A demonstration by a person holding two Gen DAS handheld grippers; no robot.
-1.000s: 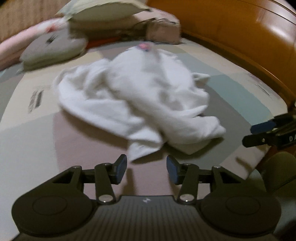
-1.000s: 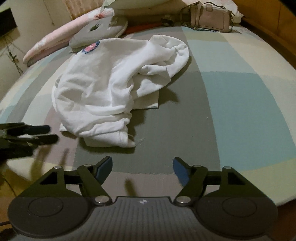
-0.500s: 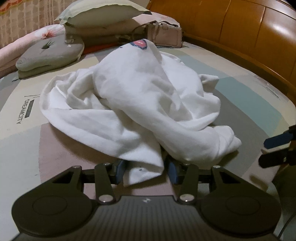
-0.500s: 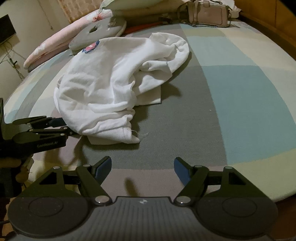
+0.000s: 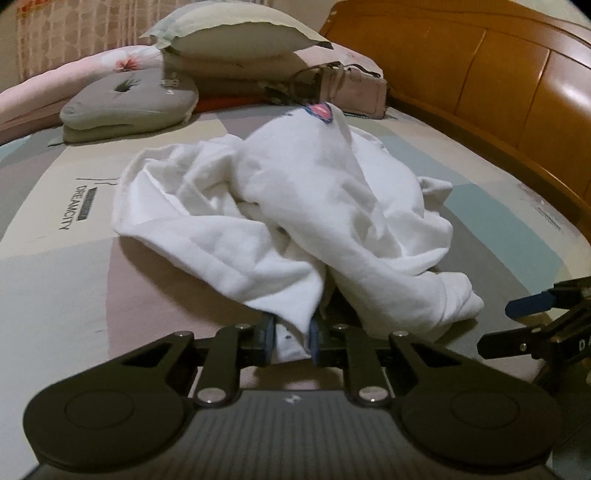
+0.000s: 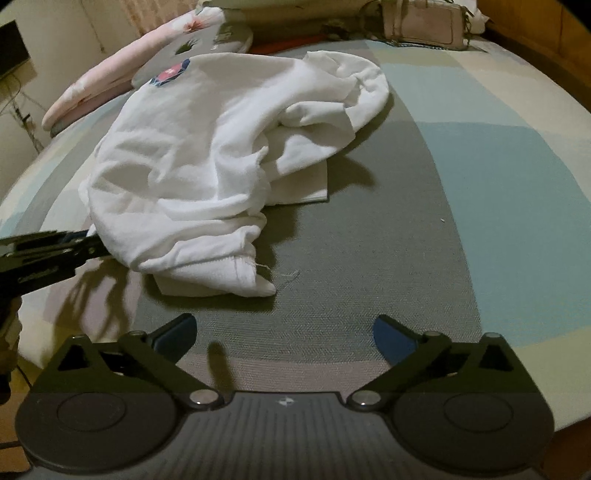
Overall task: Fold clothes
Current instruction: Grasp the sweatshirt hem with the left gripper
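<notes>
White garment lying crumpled in a loose heap on the bed, over the grey and pale patches of the checked cover. A small red and blue badge is showing on the high fold at the far side. In the right wrist view a ribbed cuff or hem is trailing toward the near edge of the bed, ending in a loose thread.

Left tongs are closing on a near flap of the garment; the blue pads are standing narrow with white cloth between them and appear to be pressing it from both sides. The right wrist view is showing the same tongs coming in from the left edge and meeting the side of the heap.

Right tongs are opening, standing wide, with nothing between them but bare grey cover. They are hanging just short of the trailing cuff, not touching it. In the left wrist view they are poking in at the right edge, apart from the cloth.

Beyond the garment, at the head of the bed: a grey cushion, a pale pillow stacked on bedding, a pink floral quilt and a pinkish handbag. An orange wooden headboard is running along the right side.
</notes>
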